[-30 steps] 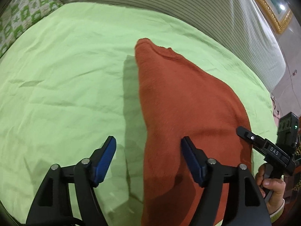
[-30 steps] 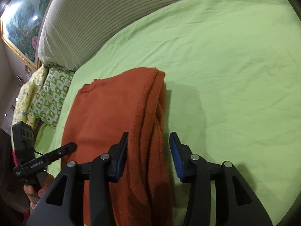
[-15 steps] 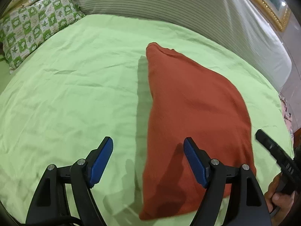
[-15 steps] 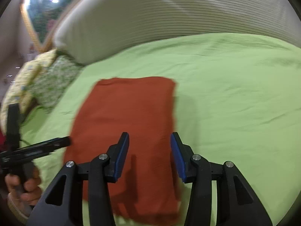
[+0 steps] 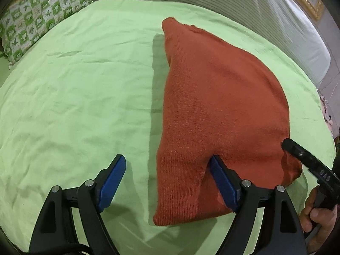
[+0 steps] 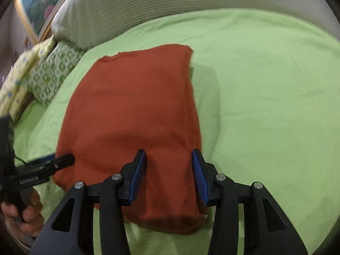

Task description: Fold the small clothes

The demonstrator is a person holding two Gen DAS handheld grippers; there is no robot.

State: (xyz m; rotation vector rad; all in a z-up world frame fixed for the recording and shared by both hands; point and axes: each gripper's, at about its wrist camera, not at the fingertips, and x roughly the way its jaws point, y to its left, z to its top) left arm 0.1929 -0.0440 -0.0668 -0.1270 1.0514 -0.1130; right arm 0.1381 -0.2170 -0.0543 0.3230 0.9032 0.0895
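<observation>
Right wrist view: folded sweater [image 6: 136,114] lies beneath the parted fingers [image 6: 139,170].

framed picture [image 6: 35,10]: blurred, cut by far-left edge | pillows [image 6: 40,74]: smeared pattern | hand [image 5: 318,218]: cut off near right; sweater [image 5: 223,110] underside hidden

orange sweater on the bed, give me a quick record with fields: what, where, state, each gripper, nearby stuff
item: orange sweater, knitted
where: on the green bedsheet
state: folded into a narrow block, lying flat, neckline at the far end
left gripper: jaws opening, over the sweater's near left corner, nothing pinched
right gripper: jaws apart above the sweater's near right edge, pads not pressing it
nearby: green patterned pillow at the far side, striped headboard cushion behind
task stage: sweater looks folded and released
</observation>
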